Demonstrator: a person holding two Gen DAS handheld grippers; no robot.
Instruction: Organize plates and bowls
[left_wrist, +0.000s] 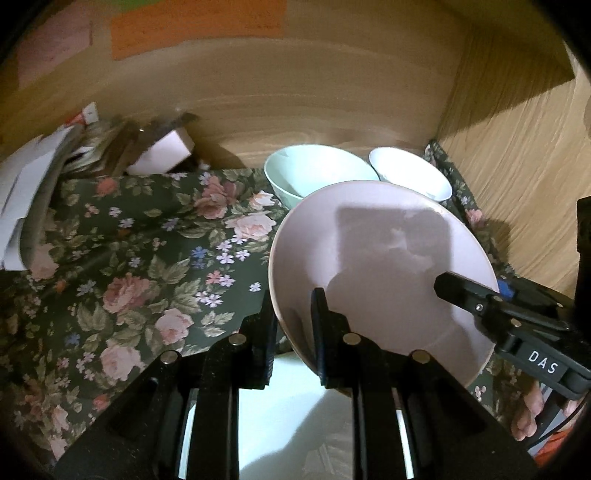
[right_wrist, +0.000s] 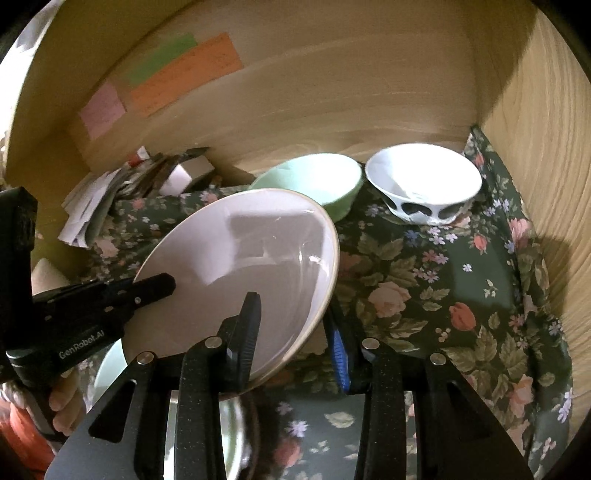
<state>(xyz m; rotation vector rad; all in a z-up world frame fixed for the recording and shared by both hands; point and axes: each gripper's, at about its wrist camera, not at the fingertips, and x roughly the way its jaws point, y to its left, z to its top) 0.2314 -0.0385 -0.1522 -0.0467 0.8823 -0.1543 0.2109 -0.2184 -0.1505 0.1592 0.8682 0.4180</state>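
Pink plate (left_wrist: 384, 266) lower right of left-wrist frame, tilted, face toward the cameras, clear of the floral counter (left_wrist: 147, 258). Left tongs (left_wrist: 293, 328) clamped on its near rim; right tongs (right_wrist: 295, 332) gripping the opposite rim. Green bowl (left_wrist: 314, 173) and white bowl (left_wrist: 410, 173) behind.

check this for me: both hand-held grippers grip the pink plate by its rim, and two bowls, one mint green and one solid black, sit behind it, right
Nearly. The second bowl is white with black patches, not solid black, as the right wrist view shows. Both hand-held grippers do grip the pink plate, with the mint green bowl behind.
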